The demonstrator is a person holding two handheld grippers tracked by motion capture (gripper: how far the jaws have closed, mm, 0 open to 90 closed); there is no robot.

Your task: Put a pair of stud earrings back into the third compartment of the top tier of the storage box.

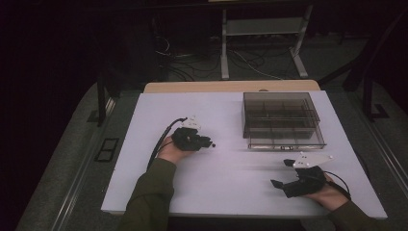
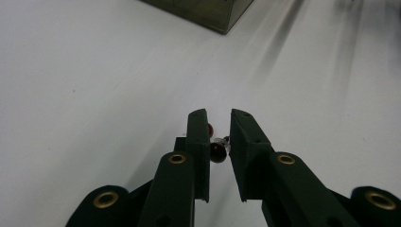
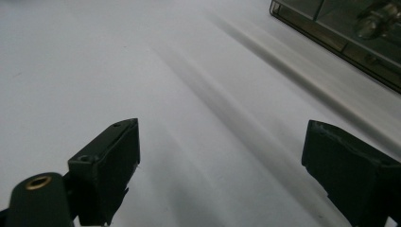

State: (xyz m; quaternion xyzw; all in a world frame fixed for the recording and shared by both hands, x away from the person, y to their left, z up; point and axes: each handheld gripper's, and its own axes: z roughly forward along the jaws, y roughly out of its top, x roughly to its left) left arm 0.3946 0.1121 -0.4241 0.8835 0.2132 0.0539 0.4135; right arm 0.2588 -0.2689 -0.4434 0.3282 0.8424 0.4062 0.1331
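My left gripper (image 1: 210, 143) sits left of the table's middle, jaws pointing right. In the left gripper view its jaws (image 2: 218, 116) stand close together with a small dark red part (image 2: 217, 152) with a metal bit pinched between them, just above the white table (image 1: 221, 185). The right gripper (image 1: 281, 173) rests near the front right of the table, held by a hand. In the right gripper view its jaws (image 3: 222, 130) stand wide apart with only bare table between them.
A smoky clear compartment box (image 1: 281, 120) stands at the back right of the table; its corner (image 2: 208, 9) lies ahead of the left jaws, and its front wall (image 3: 331, 33) is up and to the right of the right jaws. A shiny piece (image 3: 373, 21) lies inside.
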